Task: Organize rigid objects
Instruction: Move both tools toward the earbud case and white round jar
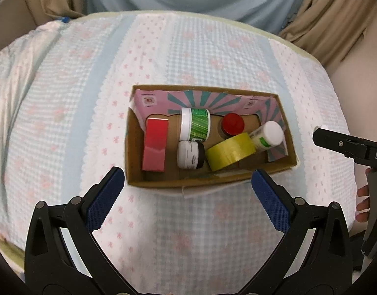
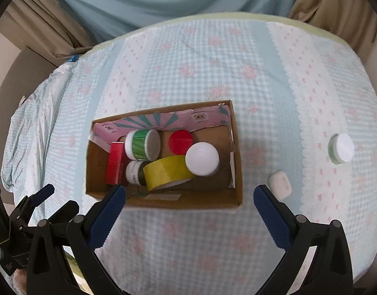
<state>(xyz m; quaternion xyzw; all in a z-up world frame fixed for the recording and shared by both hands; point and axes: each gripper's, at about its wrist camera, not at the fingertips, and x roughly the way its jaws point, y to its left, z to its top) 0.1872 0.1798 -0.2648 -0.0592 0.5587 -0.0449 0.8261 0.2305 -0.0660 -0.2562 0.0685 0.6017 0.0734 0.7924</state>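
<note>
On the bed [image 2: 262,78], under a checked blue quilt, sits the cardboard box [image 2: 237,191], already holding a red carton [image 1: 155,145], a green-labelled jar [image 1: 195,125], a yellow tape roll [image 1: 230,151], a white-capped bottle [image 2: 202,158], a red-lidded jar [image 2: 180,142] and a small dark-based jar [image 1: 190,154]. Outside it, toward 3 o'clock from the box, lie 2 stragglers: a white-lidded jar [image 2: 341,148] and a small white case [image 2: 280,184].

Both look light, stiff and smooth, so likely slippery. The jar is best pinched across its side wall, below the lid; the case across its narrow width, squarely, since its rounded edges could squirt out.

The right tool [image 2: 189,201] and the left tool [image 1: 188,184] both stand wide apart, holding nothing.

Only the right wrist view shows the jar and the full case. The left view shows no jar, and a white sliver at 3 o'clock that may be the case, beside the right tool's finger.
</note>
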